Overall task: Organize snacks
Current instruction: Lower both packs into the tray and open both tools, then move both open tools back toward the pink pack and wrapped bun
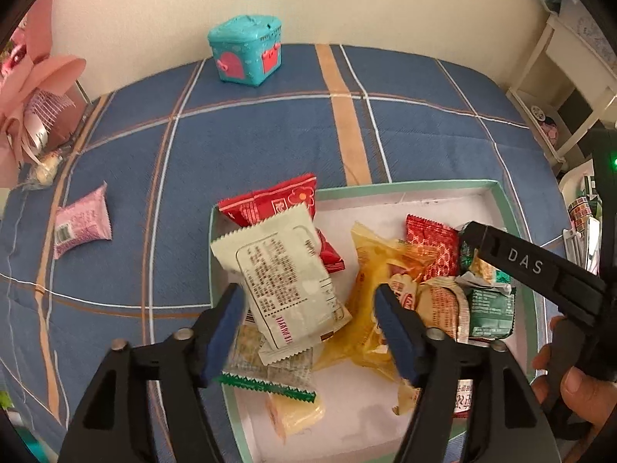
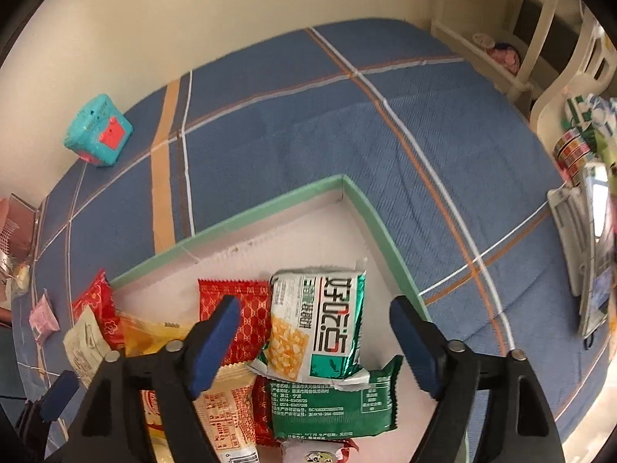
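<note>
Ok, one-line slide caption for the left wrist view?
Open left gripper above a pale snack packet in the green-rimmed box.

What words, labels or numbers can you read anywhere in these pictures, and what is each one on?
"DAS": on the right gripper, raised letters along its black finger.
"好吃点": large characters on the green and white snack packet.
Small print on the white packet and dark green packet: too small to read.
</note>
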`<state>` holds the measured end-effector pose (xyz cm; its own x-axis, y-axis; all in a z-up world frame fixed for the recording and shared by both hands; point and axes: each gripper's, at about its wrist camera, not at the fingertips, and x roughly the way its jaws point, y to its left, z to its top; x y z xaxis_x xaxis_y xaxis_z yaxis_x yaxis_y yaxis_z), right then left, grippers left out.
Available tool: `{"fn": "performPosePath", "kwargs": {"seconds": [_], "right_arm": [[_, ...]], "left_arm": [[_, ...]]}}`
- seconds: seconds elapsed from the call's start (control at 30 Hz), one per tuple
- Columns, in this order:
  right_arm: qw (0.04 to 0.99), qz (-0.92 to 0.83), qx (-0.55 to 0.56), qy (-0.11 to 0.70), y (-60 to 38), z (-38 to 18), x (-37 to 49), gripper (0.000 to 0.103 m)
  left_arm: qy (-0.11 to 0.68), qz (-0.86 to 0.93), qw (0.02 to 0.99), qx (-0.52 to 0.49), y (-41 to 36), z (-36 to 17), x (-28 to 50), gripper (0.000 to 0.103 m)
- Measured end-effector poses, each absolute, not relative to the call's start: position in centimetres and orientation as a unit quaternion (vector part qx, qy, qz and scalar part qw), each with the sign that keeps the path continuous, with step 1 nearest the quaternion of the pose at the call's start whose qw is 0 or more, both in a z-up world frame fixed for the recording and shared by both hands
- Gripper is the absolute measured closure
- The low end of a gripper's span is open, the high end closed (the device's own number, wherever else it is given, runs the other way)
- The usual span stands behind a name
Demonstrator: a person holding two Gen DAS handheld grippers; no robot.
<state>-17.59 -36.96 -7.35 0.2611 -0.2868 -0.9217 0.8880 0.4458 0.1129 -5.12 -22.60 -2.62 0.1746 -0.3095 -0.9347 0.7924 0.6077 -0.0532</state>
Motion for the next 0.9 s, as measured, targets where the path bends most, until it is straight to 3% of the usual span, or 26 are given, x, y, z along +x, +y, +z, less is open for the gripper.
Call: {"fn": "performPosePath", "kwargs": {"seconds": [0.27, 0.9], "right_arm": [[0.731, -0.422, 0.303, 0.443, -36.3, -5.5, -17.2, 0.000], [0.726, -0.467, 0.330, 0.381, -35.1, -4.5, -19.5, 0.000]], "left_arm": [[0.501, -0.366, 0.754, 0.217, -21.8, -1.0, -5.3, 0.009], [0.466, -0.391, 0.768, 0.199, -21.0, 1.8, -8.6, 0.007]]}}
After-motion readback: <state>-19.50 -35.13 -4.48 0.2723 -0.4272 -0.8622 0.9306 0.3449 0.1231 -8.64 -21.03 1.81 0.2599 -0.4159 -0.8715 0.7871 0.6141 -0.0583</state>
